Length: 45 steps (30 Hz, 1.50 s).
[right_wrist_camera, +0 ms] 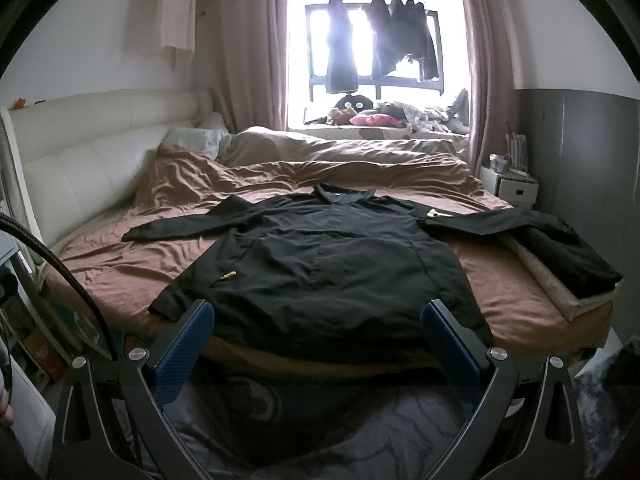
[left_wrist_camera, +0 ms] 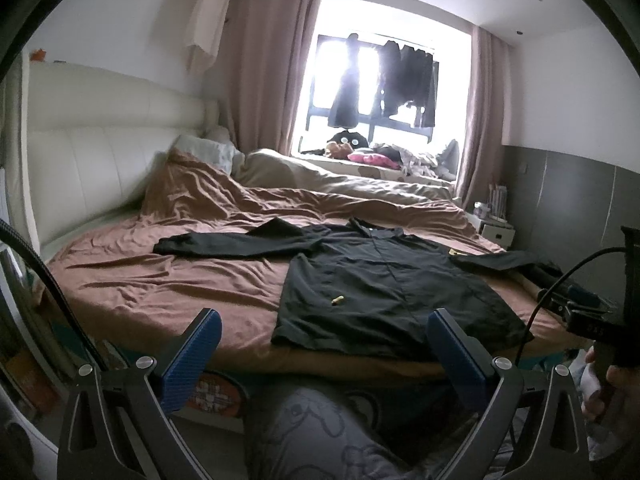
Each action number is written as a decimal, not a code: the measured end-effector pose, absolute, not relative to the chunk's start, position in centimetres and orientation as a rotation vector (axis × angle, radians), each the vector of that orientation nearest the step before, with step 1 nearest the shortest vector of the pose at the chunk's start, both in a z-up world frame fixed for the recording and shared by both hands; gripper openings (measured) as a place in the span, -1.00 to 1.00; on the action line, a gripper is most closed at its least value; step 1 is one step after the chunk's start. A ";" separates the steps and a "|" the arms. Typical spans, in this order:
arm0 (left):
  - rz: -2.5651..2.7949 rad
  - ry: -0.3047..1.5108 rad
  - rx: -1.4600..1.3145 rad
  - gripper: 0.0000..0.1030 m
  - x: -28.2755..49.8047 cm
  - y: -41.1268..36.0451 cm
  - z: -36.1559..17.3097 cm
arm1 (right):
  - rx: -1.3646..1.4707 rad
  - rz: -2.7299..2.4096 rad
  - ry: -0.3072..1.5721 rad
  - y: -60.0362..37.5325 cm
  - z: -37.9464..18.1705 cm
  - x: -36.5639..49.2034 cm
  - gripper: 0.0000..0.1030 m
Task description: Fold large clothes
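Observation:
A large black long-sleeved jacket (left_wrist_camera: 384, 280) lies flat on the brown bed sheet (left_wrist_camera: 168, 280), sleeves spread left and right, hem toward me. It also shows in the right wrist view (right_wrist_camera: 328, 264), with a small yellow zip tag (right_wrist_camera: 229, 276) on its left front. My left gripper (left_wrist_camera: 324, 344) is open and empty, held off the bed's near edge, just short of the hem. My right gripper (right_wrist_camera: 318, 336) is open and empty, also just short of the hem. The right gripper's body (left_wrist_camera: 600, 320) shows at the right edge of the left wrist view.
A folded dark garment on a beige pad (right_wrist_camera: 568, 264) lies at the bed's right side. A crumpled beige duvet (right_wrist_camera: 344, 148) and pillows lie at the far side. A white headboard (right_wrist_camera: 80, 160) is at left, a nightstand (right_wrist_camera: 512, 188) at right. My patterned trouser leg (left_wrist_camera: 320, 432) is below.

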<state>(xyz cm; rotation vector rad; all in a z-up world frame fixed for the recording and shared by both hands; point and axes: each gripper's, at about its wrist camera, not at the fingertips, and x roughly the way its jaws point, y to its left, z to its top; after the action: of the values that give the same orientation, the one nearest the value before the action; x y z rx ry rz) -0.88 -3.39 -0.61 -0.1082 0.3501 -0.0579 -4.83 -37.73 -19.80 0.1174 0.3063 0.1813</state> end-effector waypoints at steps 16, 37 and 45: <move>-0.052 0.374 -0.141 1.00 -0.6 -1.4 -0.6 | 0.086 0.199 0.311 -36.8 -19.2 -3.1 1.00; 0.018 0.499 -0.192 1.00 10.2 5.9 -2.6 | 0.114 0.247 0.369 -34.5 -19.3 10.1 1.00; 0.057 0.551 -0.263 0.93 16.0 9.8 -2.9 | 0.144 0.238 0.410 -34.7 -18.0 15.4 1.00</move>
<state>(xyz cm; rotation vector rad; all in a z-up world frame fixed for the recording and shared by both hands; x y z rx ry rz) 16.02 9.78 -2.91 -0.2630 0.5507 0.0573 15.41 -34.71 -18.05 0.1442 0.4101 0.2384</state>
